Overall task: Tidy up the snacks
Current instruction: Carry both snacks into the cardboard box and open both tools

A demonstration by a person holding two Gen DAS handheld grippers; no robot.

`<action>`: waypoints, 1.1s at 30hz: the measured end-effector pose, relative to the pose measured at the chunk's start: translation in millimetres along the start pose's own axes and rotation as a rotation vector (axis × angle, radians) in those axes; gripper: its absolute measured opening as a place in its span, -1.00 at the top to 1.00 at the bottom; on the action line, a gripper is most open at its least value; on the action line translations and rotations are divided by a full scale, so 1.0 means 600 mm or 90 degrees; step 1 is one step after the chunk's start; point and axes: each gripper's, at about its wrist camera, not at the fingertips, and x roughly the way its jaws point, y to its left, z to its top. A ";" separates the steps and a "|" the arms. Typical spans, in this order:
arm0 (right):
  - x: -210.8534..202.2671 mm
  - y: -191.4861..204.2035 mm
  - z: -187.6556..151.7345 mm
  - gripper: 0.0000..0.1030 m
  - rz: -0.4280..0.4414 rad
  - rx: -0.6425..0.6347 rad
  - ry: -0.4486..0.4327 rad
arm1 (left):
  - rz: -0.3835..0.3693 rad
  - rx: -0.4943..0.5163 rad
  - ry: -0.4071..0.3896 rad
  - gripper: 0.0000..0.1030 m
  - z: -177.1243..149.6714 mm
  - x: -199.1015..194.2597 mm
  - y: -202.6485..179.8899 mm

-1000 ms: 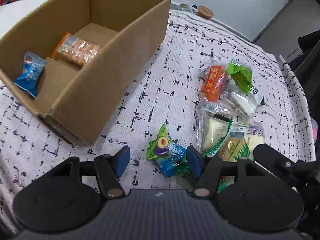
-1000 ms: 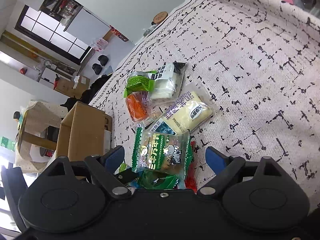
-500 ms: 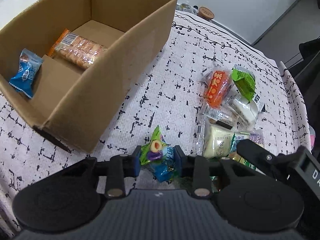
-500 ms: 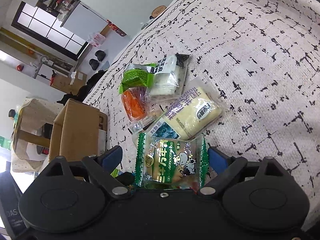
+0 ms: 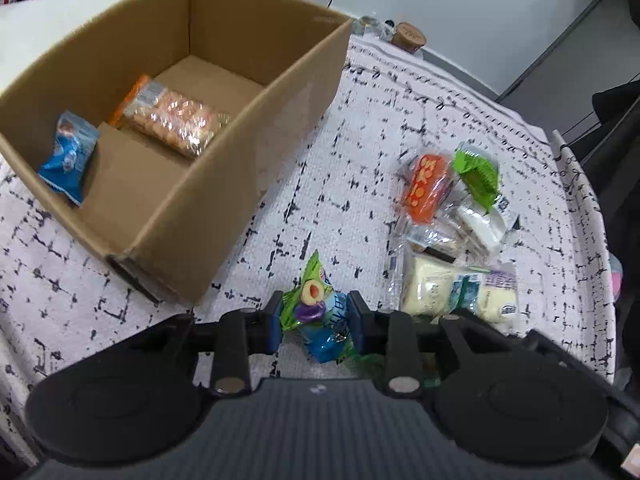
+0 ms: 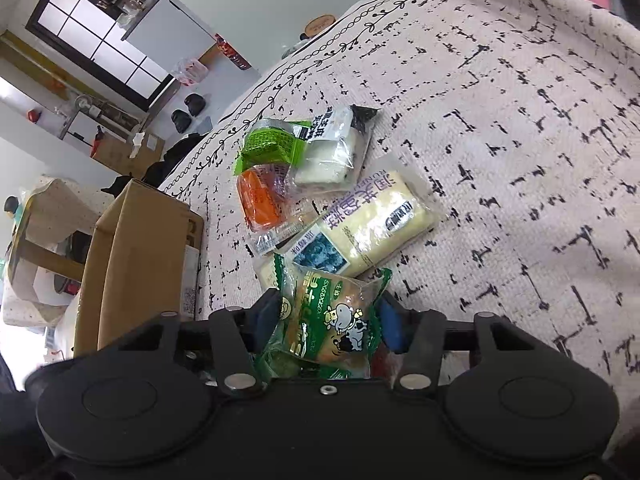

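Cardboard box (image 5: 240,184) sits open on the patterned tablecloth (image 5: 352,160) and serves as the landmark here. Inside it lie a blue packet (image 5: 68,156) against the near-left wall and a clear pack of orange biscuits (image 5: 172,118) on the floor toward the middle. Just beyond the box's near-right corner, the left gripper (image 5: 314,318) has its 2 blue pads pressed against a small green and blue candy packet (image 5: 314,312), pinching it. Farther right of the box lies the loose pile: an orange snack (image 5: 426,186), a green wrapper (image 5: 478,174) and a pale yellow cake pack (image 6: 372,224). The right gripper (image 6: 330,320) clamps a green cow-print biscuit pack (image 6: 332,320) at the pile's near edge.
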 end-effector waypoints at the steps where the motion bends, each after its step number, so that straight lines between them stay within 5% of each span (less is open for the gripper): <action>1: -0.003 0.000 -0.001 0.05 0.000 0.001 -0.002 | -0.004 -0.001 -0.004 0.39 0.001 -0.006 0.001; 18: -0.083 0.029 -0.016 0.08 0.007 -0.005 -0.067 | -0.045 0.002 -0.053 0.39 0.011 -0.090 0.018; 33: -0.119 0.128 -0.018 0.08 0.043 -0.049 -0.112 | -0.063 0.008 -0.115 0.39 0.037 -0.171 0.053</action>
